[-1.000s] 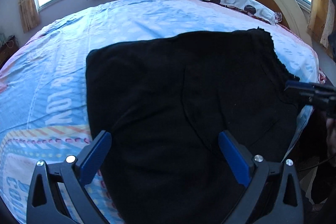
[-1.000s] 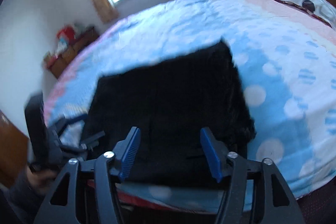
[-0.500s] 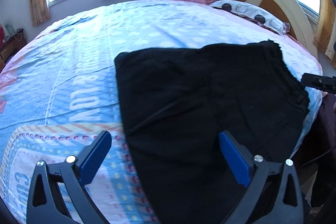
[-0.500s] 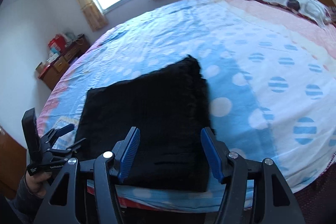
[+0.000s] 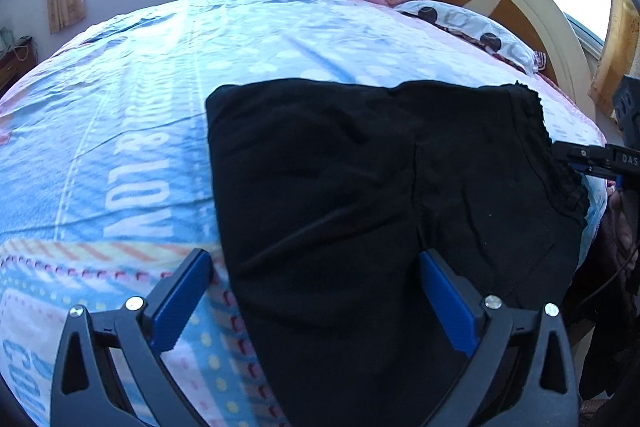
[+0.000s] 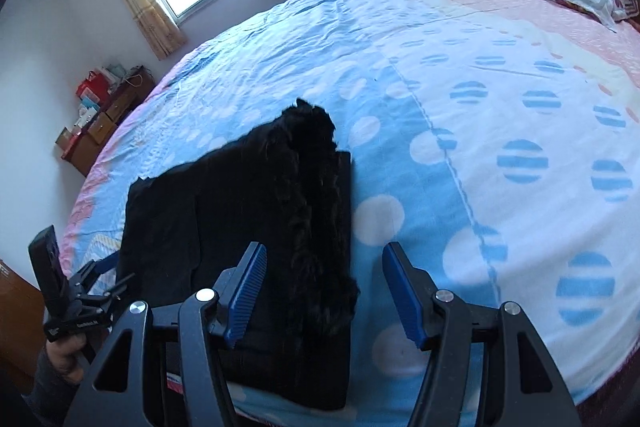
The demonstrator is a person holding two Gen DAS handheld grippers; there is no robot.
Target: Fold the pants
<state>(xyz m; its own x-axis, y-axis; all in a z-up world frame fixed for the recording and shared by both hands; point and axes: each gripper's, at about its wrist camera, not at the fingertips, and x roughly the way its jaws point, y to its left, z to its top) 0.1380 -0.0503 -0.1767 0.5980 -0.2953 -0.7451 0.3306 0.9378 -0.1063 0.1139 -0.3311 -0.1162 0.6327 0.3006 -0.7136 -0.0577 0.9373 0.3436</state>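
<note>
pants (image 5: 380, 195): black, folded into a flat block at bed (image 5: 140, 87) near edge | left gripper (image 5: 312, 303): wide open, empty | right gripper (image 6: 324, 291): wide open, empty | progress: likely late, final fold possibly left

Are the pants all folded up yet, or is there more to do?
Partly done: the black pants lie on the bed as a layered rectangle, so at least one fold looks made. Nothing is in hand: the left gripper and right gripper are both open above the cloth. The bundle is still wide, so another fold probably remains.
</note>
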